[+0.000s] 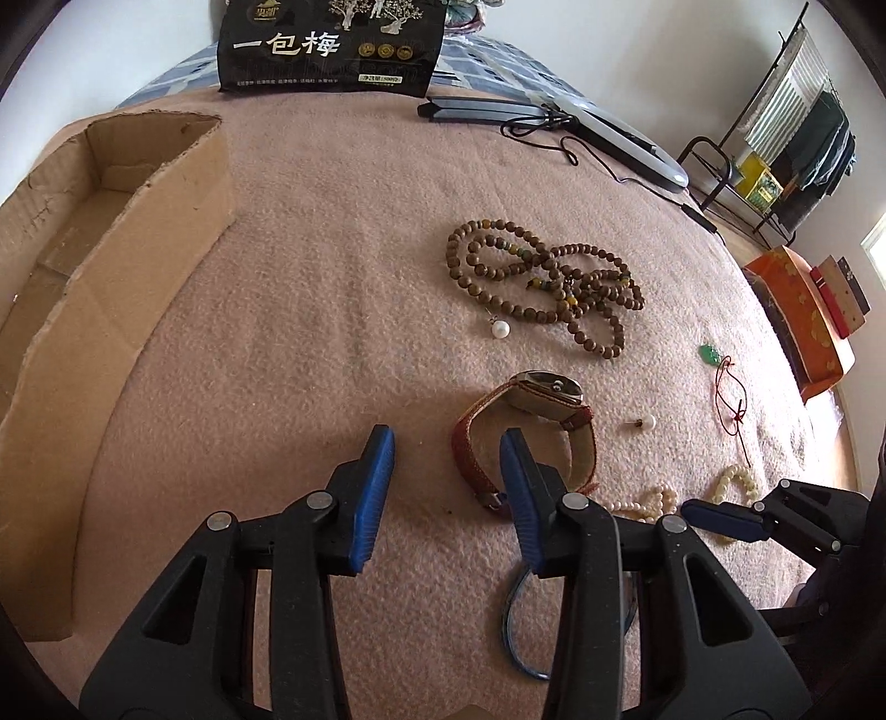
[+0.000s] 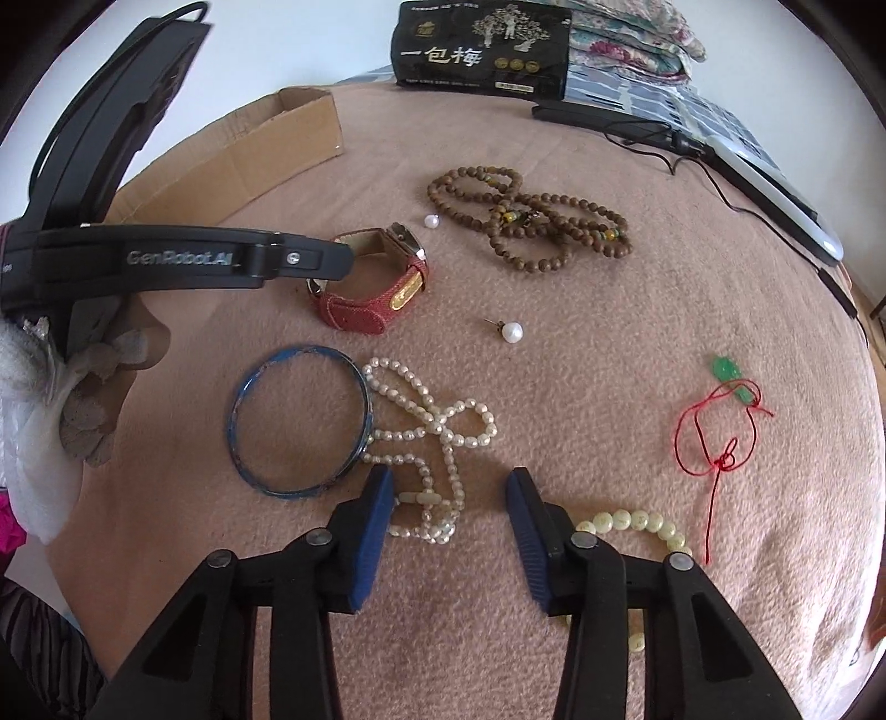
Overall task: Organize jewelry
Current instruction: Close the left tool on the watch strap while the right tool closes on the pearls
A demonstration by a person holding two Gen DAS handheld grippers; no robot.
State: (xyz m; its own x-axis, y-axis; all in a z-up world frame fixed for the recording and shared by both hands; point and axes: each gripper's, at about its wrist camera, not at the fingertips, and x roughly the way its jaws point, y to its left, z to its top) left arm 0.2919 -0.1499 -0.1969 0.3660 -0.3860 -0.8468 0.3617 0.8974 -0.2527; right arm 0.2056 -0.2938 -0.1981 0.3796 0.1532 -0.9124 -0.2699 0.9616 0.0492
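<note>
Jewelry lies on a pink blanket. My left gripper (image 1: pixel 447 443) is open and empty, its right finger just in front of a red-strap watch (image 1: pixel 531 410), which also shows in the right wrist view (image 2: pixel 376 282). Brown wooden beads (image 1: pixel 545 282) (image 2: pixel 526 221) lie beyond. My right gripper (image 2: pixel 449 482) is open and empty over a pearl necklace (image 2: pixel 426 432), with a blue bangle (image 2: pixel 299 421) to its left and a cream bead bracelet (image 2: pixel 637 523) under its right finger. Two pearl earrings (image 2: pixel 512 332) (image 2: pixel 432 221) and a green pendant on red cord (image 2: pixel 720 421) lie apart.
An open cardboard box (image 1: pixel 111 266) (image 2: pixel 249 149) stands at the left. A black snack bag (image 1: pixel 332 44) and a hair straightener with cable (image 1: pixel 554 119) lie at the back. An orange box (image 1: pixel 797 310) sits off the right edge.
</note>
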